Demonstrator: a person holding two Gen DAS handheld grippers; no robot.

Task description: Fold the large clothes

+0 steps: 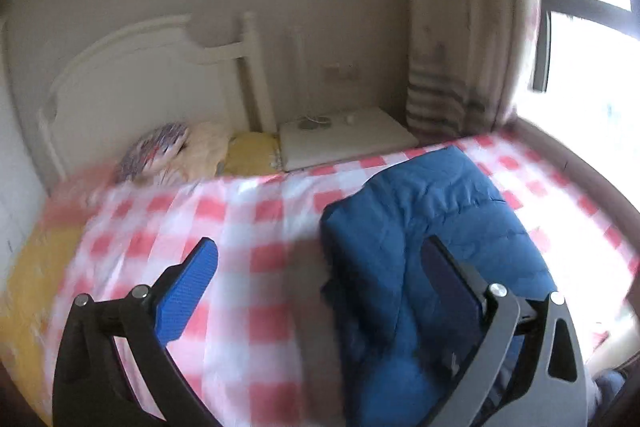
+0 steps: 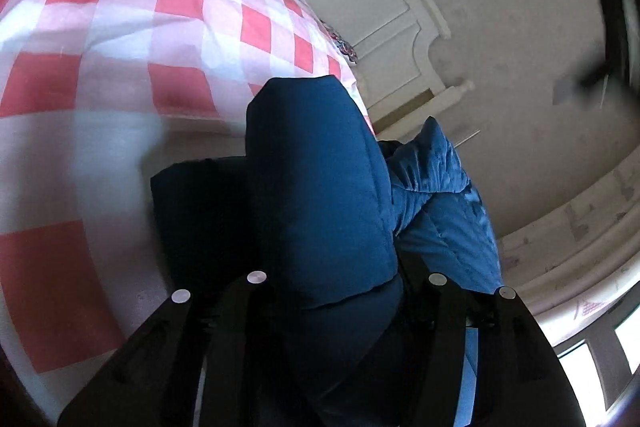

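Jacket (image 1: 432, 227) (blue, quilted) lies on checked cloth (image 1: 224, 227).

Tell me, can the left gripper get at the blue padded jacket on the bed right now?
Probably yes. The left gripper is open and holds nothing, and the blue jacket lies right under its right finger on the checked bedcover, with nothing in between.
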